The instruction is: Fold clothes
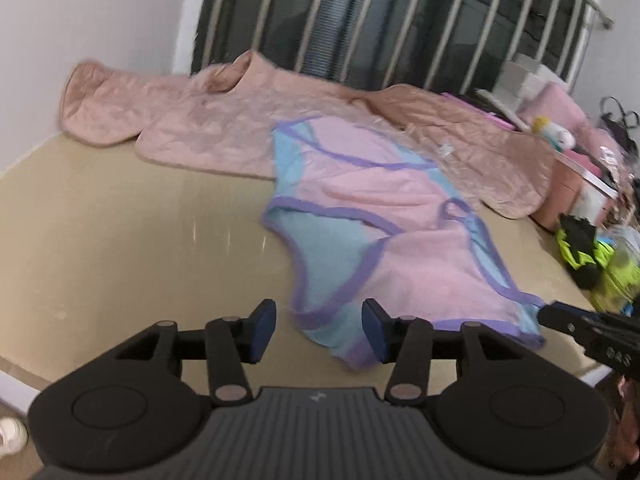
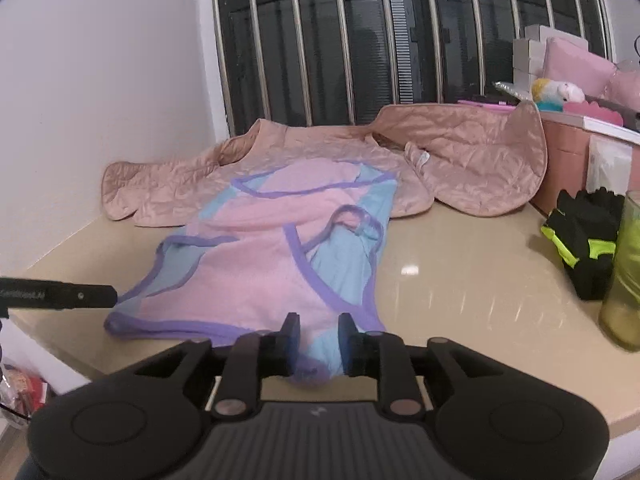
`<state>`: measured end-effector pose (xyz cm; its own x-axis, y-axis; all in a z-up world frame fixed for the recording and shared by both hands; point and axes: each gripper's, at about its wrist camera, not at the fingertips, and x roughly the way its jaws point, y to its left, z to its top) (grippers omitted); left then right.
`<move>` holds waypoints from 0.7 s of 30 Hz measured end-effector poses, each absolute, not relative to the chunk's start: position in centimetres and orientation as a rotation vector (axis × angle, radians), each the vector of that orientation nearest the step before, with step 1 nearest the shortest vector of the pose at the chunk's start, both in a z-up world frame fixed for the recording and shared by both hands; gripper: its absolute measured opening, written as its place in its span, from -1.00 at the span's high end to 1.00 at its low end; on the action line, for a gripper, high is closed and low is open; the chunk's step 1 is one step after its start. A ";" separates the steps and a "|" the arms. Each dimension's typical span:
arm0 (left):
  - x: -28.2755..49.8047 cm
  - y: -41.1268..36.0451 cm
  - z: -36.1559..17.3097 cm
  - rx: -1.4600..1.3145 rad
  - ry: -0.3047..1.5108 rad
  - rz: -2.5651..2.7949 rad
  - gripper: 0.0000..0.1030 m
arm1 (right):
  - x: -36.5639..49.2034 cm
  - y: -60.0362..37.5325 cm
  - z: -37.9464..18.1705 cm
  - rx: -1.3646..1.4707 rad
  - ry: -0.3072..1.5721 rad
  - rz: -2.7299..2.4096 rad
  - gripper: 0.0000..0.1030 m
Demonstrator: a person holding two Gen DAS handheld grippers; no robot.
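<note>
Observed: a pink garment point(image 1: 384, 216) with blue side panels and purple binding lies spread flat on the beige tabletop point(image 1: 120, 240). All positions below are given relative to this pink garment.

Left gripper point(image 1: 319, 330): positioned at the near hem of the pink garment. Its jaws stand apart, with the hem corner of blue and purple fabric lying between the two blue pads; the pads do not press on the cloth. In the right wrist view the same tool enters from the left edge, its tip at the garment's near left corner.

Right gripper point(image 2: 319, 340): also at the near hem. Its jaws stand narrowly apart, and a bunched fold of blue and purple fabric sits between the pads. Whether the pads actually pinch this fold cannot be determined from either view. In the left wrist view the right tool reaches in from the right edge to the garment's near right corner.

Beyond the pink garment, and partly under its far edge, lies a quilted peach jacket point(image 2: 280, 148) with sleeves spread to both sides. Behind that stands a barred window point(image 2: 360, 40).

To the right of the pink garment: a black and neon-yellow item point(image 2: 580, 248), a greenish translucent cup point(image 2: 624, 272), and further back a pink box point(image 2: 560, 168) carrying a small plush toy point(image 2: 556, 92).
</note>
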<state>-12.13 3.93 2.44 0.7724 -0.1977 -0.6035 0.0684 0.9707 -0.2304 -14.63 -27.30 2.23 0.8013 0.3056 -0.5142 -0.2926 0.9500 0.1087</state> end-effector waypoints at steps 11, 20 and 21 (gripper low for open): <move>-10.6 5.7 1.1 -0.296 0.696 -0.178 0.70 | -16.8 -20.6 2.9 -0.111 0.483 0.514 0.60; -10.2 7.1 0.4 -0.453 0.696 -0.166 0.92 | -15.8 -12.3 0.4 -0.215 0.539 0.717 0.95; -10.2 7.1 0.4 -0.453 0.695 -0.162 0.92 | -15.8 -12.5 0.3 -0.208 0.552 0.722 0.96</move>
<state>-10.20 7.10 0.39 0.7604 -0.2919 -0.5801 -0.0045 0.8909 -0.4541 -15.81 -12.50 0.31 0.6160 0.5683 -0.5455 -0.6753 0.7376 0.0058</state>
